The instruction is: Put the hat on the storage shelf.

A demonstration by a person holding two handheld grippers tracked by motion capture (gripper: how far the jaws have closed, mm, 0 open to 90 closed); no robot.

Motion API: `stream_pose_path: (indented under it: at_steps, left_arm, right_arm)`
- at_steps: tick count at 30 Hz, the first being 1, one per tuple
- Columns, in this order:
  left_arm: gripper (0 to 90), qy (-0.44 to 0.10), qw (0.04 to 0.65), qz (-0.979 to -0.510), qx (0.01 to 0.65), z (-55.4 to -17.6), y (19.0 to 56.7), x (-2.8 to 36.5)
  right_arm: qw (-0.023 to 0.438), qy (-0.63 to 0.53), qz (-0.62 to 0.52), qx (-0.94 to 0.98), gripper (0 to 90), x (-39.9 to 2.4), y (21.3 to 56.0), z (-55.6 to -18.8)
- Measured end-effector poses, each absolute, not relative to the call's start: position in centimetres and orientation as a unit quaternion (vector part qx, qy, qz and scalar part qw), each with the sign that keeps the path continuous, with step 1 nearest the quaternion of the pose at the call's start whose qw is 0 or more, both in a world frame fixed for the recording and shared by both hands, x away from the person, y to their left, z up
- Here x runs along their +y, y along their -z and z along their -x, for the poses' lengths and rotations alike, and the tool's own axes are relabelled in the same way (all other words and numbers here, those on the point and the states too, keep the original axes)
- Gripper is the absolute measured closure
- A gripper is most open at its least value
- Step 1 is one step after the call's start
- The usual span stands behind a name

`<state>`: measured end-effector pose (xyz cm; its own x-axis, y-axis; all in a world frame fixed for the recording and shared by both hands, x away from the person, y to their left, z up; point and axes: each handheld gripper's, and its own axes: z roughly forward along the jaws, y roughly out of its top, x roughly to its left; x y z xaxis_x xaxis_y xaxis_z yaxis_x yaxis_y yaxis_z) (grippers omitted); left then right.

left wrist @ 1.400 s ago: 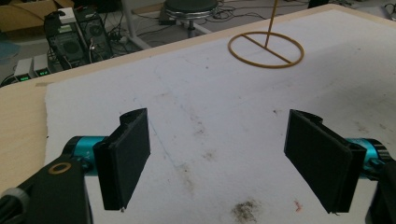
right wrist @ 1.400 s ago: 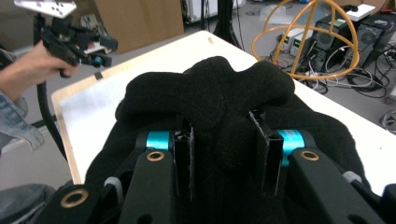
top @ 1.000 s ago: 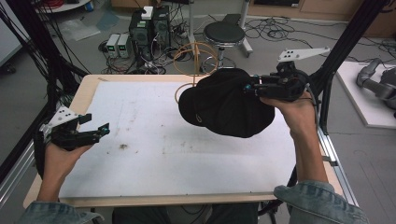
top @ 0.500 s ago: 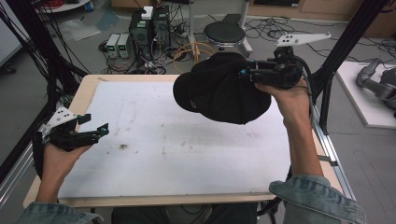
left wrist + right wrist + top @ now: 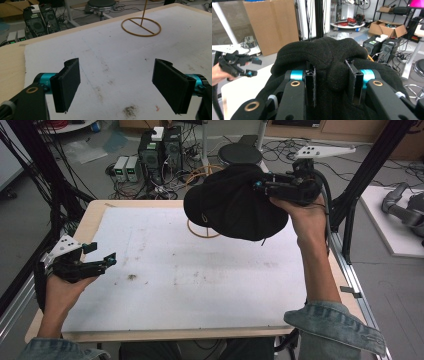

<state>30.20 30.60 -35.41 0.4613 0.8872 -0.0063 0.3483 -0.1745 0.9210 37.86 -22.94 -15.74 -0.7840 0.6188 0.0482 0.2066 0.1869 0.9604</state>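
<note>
The black cap [image 5: 235,202] hangs soft and light above the desk [image 5: 200,270] at one o'clock, its bunched crown pinched in the right gripper [image 5: 334,83]; probably fleece. Left gripper [image 5: 120,87] gapes empty.

The high view is fixed above the person's edge of the table [image 5: 165,270], facing forward and down, far enough back to cover the whole top and the floor behind it. The left gripper view sits low and close, looking across the table toward the wire stand [image 5: 141,27]; the high view shares both. The right gripper view looks level, very close on the black hat [image 5: 322,57]; the left gripper [image 5: 235,65] appears in it farther off.
</note>
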Motion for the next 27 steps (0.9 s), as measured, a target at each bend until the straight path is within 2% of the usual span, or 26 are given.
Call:
stream_pose_path:
  at_steps: [14,27]
  left_arm:
    - [22.9,-0.286,0.476,-0.71,0.433,-29.6,35.4,30.8]
    - [22.9,-0.285,0.471,-0.711,0.437,-29.0,35.8,31.3]
  right_arm:
    - [0.208,-0.585,-0.294,0.726,67.9,-21.2,15.7,-40.2]
    - [0.204,-0.598,-0.296,0.716,67.9,-20.1,16.3,-42.7]
